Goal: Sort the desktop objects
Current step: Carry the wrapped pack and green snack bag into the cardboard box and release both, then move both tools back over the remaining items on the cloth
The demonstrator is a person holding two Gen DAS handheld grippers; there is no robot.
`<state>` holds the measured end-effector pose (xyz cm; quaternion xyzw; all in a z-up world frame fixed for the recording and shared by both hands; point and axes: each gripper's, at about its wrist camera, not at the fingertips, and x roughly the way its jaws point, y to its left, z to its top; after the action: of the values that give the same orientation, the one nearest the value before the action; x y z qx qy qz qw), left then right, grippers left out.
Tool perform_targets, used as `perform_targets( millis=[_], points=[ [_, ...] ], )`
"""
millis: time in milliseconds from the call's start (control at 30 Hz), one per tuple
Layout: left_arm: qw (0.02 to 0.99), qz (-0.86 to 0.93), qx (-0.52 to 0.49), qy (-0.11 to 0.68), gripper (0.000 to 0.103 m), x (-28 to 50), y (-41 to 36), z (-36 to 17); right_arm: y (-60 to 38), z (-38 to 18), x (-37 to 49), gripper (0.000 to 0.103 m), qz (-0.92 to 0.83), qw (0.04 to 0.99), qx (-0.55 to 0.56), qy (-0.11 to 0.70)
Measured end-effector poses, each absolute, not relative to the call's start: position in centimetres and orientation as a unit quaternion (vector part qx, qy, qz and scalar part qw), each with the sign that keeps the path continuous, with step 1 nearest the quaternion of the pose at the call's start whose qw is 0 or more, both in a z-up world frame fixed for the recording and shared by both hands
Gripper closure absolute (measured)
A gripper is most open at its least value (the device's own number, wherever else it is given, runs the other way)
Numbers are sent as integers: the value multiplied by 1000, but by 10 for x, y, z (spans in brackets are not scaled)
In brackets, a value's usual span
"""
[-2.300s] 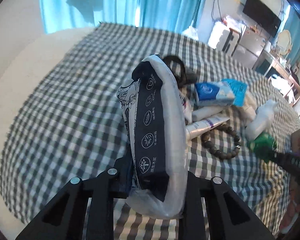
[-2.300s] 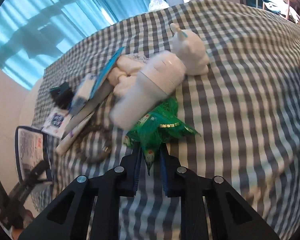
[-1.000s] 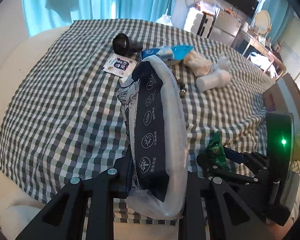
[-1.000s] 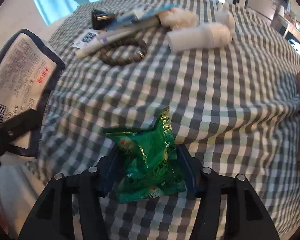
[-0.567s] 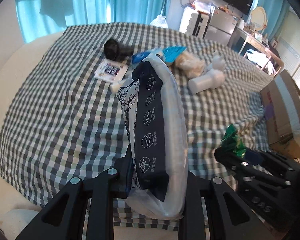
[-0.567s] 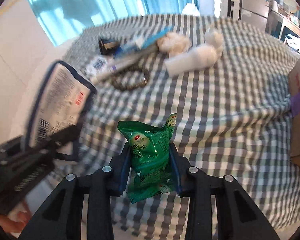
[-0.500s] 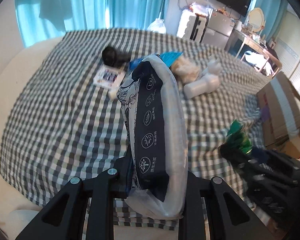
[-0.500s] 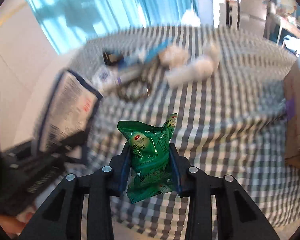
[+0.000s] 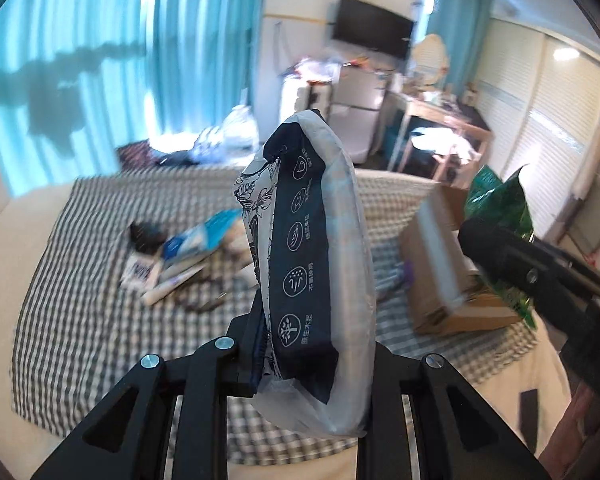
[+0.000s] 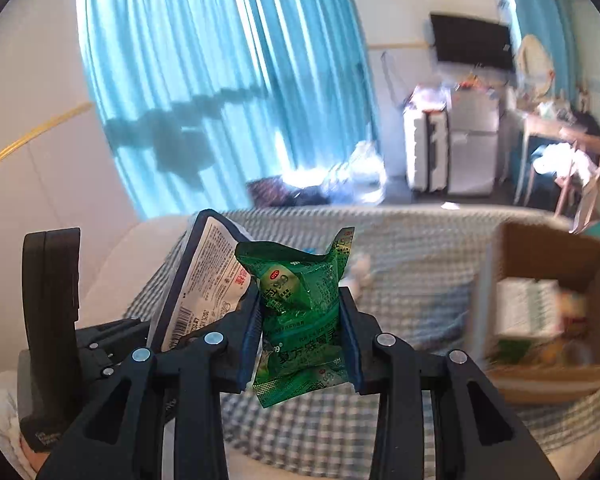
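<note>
The left gripper point(image 9: 312, 344) was clamped on a soft dark-and-white tissue pack point(image 9: 312, 248), which stood upright between its jaws, high above the checked bedspread point(image 9: 84, 264). From the right wrist camera the same pack point(image 10: 208, 276) showed its printed white back, just left of the right gripper point(image 10: 302, 340). That gripper had its pads pressed against both sides of a crumpled green sachet point(image 10: 300, 312), which stuck up and hung down past the fingers. In the left wrist view the sachet point(image 9: 500, 208) and the black fingers holding it appeared to the right of the tissue pack, at about the same height.

Beyond the tissue pack and lower down, on the bedspread, lay a blurred heap of small things: a white tube point(image 9: 172, 284), a blue-and-white packet point(image 9: 200, 238), a small black object point(image 9: 146, 234) and a flat printed card point(image 9: 138, 270), all touching or nearly so. To the right of the tissue pack, at the bedspread's edge, stood an open cardboard box point(image 9: 440, 264); the right wrist view showed the box point(image 10: 548, 248) with a white-and-green carton point(image 10: 526, 308) and other blurred items inside.

Farther back than the bedspread hung turquoise curtains point(image 10: 204, 80). To their right a dark screen point(image 10: 472, 42) was mounted on the wall, above white cabinets point(image 10: 448, 152) and a cluttered wooden desk point(image 10: 564, 144).
</note>
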<state>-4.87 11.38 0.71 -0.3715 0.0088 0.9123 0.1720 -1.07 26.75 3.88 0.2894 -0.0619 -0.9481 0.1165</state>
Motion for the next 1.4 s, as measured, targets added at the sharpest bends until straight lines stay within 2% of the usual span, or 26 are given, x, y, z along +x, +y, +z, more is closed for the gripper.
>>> perform_targets(
  millis=[133,300,733,767,800,867,900,933,967,1267,1400],
  points=[
    [220,907,-360,20,80,-50,166,29,319,71,7,68,-961,81,255,-75],
    [281,892,-352,31,80,-53,238,45,375,78,3,68,-964,31,252,-82],
    [348,857,-369,97,80,-88,406,3,536,15,-38,65,-930,-70,331,-146],
    [345,858,-367,101,78,-96,414,1,542,10,-42,61,-927,-75,336,-145],
    [343,858,-370,100,71,-102,418,1,548,7,-42,58,-926,-85,338,-147],
    [336,853,-388,93,47,-117,424,-1,559,3,-43,52,-921,-112,338,-157],
    [327,851,-399,96,28,-125,426,-3,566,3,-41,50,-920,-120,331,-170],
    [323,851,-403,95,20,-129,426,-3,573,2,-39,42,-919,-121,326,-185],
    [322,853,-402,85,19,-134,422,-2,577,1,-38,37,-917,-119,324,-199],
    [301,863,-393,100,15,-118,374,2,555,1,-25,37,-922,-107,322,-186],
    [266,873,-399,88,8,-104,326,0,523,7,-18,37,-928,-81,322,-168]
  ],
)
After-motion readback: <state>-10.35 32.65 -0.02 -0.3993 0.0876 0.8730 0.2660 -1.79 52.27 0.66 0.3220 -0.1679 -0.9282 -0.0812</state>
